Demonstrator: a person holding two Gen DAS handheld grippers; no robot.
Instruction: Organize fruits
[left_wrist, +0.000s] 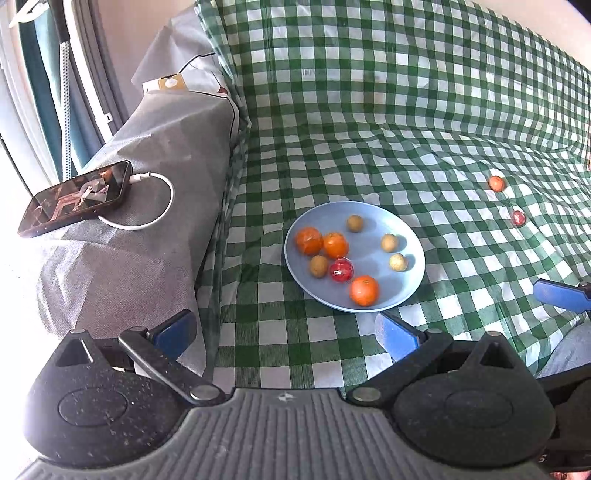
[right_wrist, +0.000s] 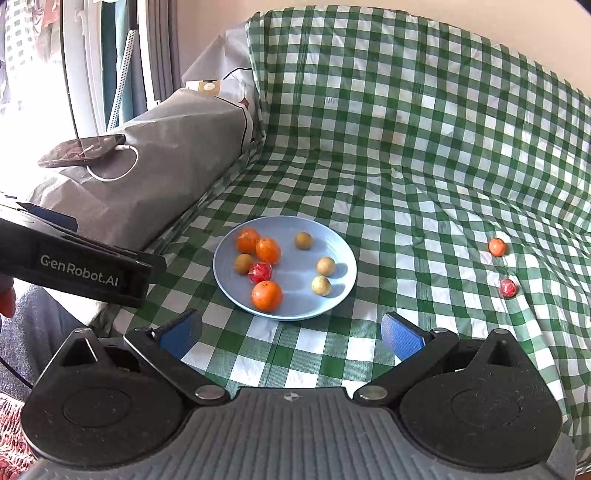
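A light blue plate lies on the green checked cloth and holds three oranges, several small tan fruits and a red wrapped fruit. A small orange fruit and a second red wrapped fruit lie loose on the cloth to the right. My left gripper is open and empty, just short of the plate. My right gripper is open and empty, in front of the plate. One of its blue fingers shows in the left wrist view.
A grey covered armrest stands on the left with a phone and white charging cable on it. The cloth rises up the backrest behind. The left gripper's black body shows at the left of the right wrist view.
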